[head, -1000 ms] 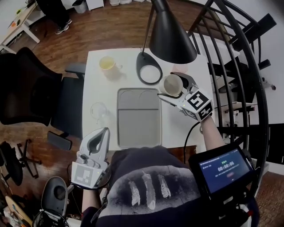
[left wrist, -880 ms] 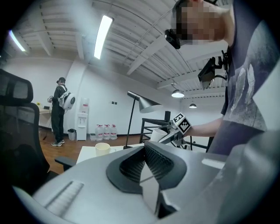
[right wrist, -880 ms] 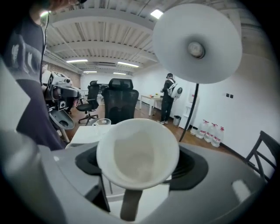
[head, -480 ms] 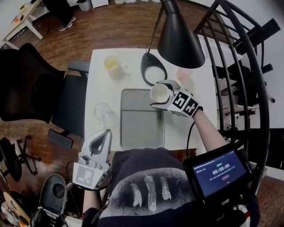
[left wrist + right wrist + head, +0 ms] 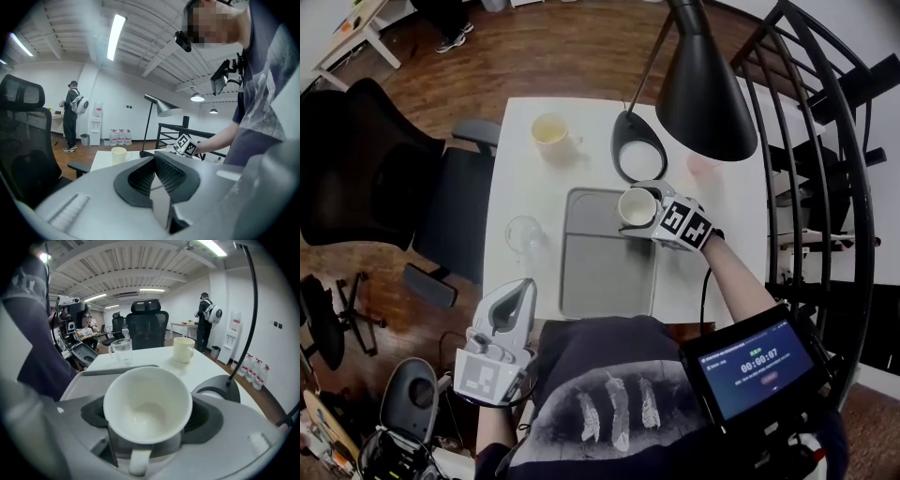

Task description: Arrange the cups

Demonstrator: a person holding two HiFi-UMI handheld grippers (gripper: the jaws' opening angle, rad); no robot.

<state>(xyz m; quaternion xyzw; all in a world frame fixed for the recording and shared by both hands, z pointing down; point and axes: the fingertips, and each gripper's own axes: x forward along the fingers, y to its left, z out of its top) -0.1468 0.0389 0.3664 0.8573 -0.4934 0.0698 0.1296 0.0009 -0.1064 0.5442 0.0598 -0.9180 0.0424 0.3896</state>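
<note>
1. Looking down in the head view, I see my right gripper (image 5: pixel 639 208) pinching a white cup (image 5: pixel 630 206) at the tray's (image 5: pixel 605 281) far right corner; my left gripper (image 5: pixel 514 292) hangs near-left of the tray.
2. Left gripper view: its jaws are pressed together with nothing between them.
3. Right gripper view: the cup sits clamped, handle toward the camera; a glass (image 5: pixel 121 350) and a mug (image 5: pixel 183 348) stand beyond the tray.
</note>
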